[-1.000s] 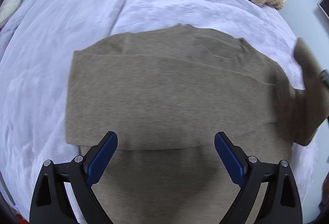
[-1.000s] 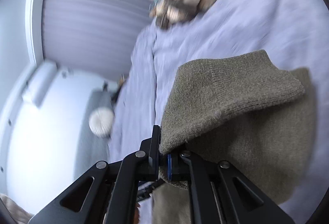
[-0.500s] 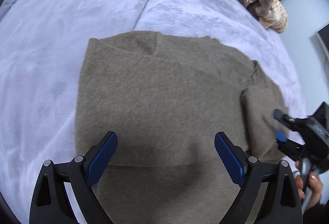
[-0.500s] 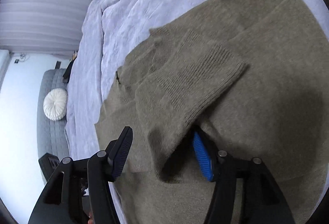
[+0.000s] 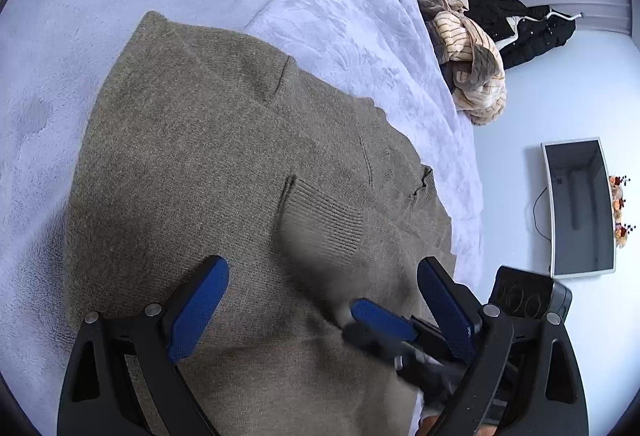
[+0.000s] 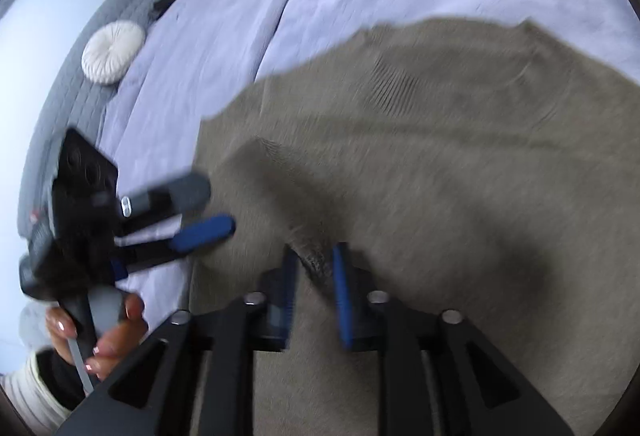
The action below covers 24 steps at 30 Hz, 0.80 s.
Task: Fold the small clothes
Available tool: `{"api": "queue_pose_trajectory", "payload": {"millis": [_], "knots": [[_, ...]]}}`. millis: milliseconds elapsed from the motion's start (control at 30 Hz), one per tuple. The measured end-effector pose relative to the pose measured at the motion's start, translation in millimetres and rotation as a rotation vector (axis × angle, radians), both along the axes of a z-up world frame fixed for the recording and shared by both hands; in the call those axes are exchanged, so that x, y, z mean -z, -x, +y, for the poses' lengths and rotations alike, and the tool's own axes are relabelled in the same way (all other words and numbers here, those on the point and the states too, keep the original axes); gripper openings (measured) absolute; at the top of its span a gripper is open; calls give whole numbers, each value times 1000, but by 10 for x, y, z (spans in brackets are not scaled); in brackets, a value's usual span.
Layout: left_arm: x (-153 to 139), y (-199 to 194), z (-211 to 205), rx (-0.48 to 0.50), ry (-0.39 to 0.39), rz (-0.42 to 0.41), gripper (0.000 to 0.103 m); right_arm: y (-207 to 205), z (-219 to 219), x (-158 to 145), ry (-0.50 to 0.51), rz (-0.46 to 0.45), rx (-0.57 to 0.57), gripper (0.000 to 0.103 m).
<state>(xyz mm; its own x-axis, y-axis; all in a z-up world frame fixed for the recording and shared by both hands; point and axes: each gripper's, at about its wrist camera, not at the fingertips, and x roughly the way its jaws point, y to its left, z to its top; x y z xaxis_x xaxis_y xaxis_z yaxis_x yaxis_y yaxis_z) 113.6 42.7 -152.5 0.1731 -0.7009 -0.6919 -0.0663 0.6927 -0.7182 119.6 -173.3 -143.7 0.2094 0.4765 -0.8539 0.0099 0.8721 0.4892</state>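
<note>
An olive-brown knit sweater (image 5: 192, 140) lies flat on a lavender bedspread (image 5: 340, 16), one sleeve folded across its body with the ribbed cuff (image 5: 320, 224) on top. My left gripper (image 5: 320, 300) hovers open over the sweater's near part with nothing between its blue pads. My right gripper (image 6: 314, 276) points down at the sweater close beside it. Its jaws are closing, and a dark ridge of sweater fabric (image 6: 316, 264) stands between the pads. The left wrist view shows the right gripper's blue pad (image 5: 382, 316), blurred, between the left fingers. The left gripper (image 6: 200, 212) also shows in the right wrist view, held by a hand (image 6: 108, 336).
A pile of striped and tan clothes (image 5: 472, 48) and a black garment (image 5: 528, 24) lie at the bed's far edge. A grey flat screen (image 5: 580, 208) stands beyond the bed. A grey couch with a round white cushion (image 6: 112, 52) sits on the other side.
The right gripper let go of the sleeve, which now lies across the sweater's body. It swept over beside the left gripper, jaws narrower than half a second ago. The left gripper turned and dropped closer.
</note>
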Motion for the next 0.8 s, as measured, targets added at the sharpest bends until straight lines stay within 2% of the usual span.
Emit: {"api": "queue_pose_trajectory", "payload": {"millis": [33,133,233,333,467,533,633,700,800], "knots": [[2,-7,-26,8,-9,-1,96,54,24,25,-1,18,-3,66],[16,-17,-76,29,-32,2,96,241,-106,-27,-41,20,31,66],[11,-6,-135,65,-74,-2,96,495,-447,-25,-75,54,131,66],[7,5,-225,108,-114,-7,96,760,-883,8,-106,93,286,66],[20,14,-407,162,-123,12,96,1272,-1560,58,-180,120,562,66],[28,21,-497,180,-161,17,96,1501,-1813,113,-237,118,702,66],[42,41,-497,156,-177,27,94,1781,-2110,211,-363,101,888,66],[39,49,-434,130,-180,40,92,1864,-2217,274,-415,87,965,66],[30,62,-318,96,-188,34,92,1853,-2228,337,-453,76,1009,66]]}}
